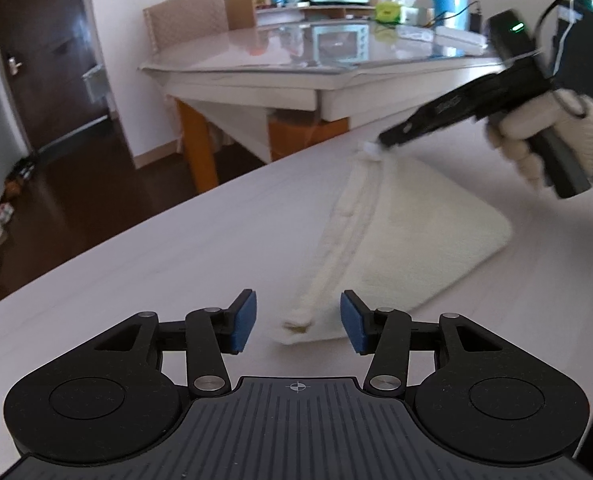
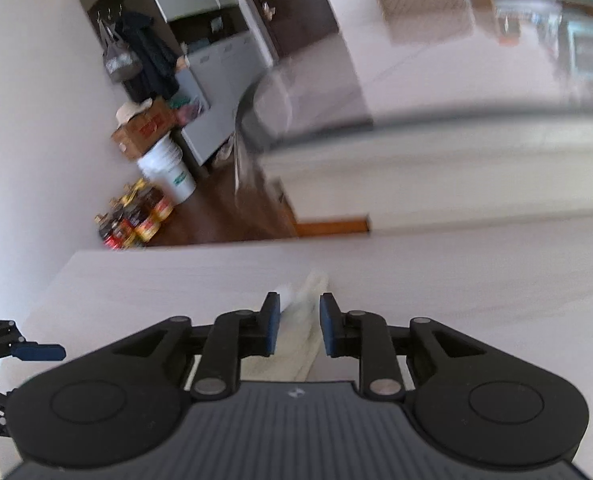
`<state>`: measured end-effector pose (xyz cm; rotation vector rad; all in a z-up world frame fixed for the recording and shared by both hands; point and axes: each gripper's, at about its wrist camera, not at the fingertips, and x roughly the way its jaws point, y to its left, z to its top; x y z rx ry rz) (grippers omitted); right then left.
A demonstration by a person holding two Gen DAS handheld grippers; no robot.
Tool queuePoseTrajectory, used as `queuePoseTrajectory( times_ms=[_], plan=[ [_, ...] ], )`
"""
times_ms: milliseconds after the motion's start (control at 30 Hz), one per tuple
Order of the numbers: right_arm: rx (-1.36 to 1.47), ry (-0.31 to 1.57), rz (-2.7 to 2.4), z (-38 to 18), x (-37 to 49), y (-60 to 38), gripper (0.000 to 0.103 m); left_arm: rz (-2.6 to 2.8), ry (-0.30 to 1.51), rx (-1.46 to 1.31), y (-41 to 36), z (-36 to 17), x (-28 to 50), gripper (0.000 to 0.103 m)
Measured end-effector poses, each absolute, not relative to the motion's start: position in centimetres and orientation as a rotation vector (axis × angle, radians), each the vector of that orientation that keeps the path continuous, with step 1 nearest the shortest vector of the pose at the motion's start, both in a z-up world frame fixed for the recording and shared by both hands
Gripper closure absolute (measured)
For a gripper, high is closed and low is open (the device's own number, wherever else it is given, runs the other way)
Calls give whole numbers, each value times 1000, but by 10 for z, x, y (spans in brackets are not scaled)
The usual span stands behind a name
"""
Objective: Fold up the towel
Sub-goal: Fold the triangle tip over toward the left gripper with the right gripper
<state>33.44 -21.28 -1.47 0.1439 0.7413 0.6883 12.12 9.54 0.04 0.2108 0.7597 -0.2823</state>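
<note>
My left gripper [image 1: 298, 322] stands spread over the folded cream towel's [image 1: 416, 236] near corner. My right gripper [image 2: 299, 324] straddles the far corner, pads slightly apart, not pinching.

The pale table [image 1: 176, 248] lies bare to the left of the folded towel [image 1: 416, 232], giving open room there. The towel's near corner sits between the blue pads of the left gripper [image 1: 298, 322]. The right gripper [image 1: 380, 140], in a gloved hand [image 1: 552, 136], blocks the towel's far corner. Beyond the table edge a gap opens before the glass-topped table [image 1: 280, 56]
</note>
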Motion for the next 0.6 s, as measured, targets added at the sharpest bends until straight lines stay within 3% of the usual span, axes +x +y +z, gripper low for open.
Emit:
queuePoseTrajectory(
  times_ms=[167,600],
  plan=[
    [33,693,764,-9,324,-201,79,-264,772,239,97,-7,127,43],
    [-123,741,754,-19,297,-199,81,-263,784,294,106,-6,138,42]
  ],
)
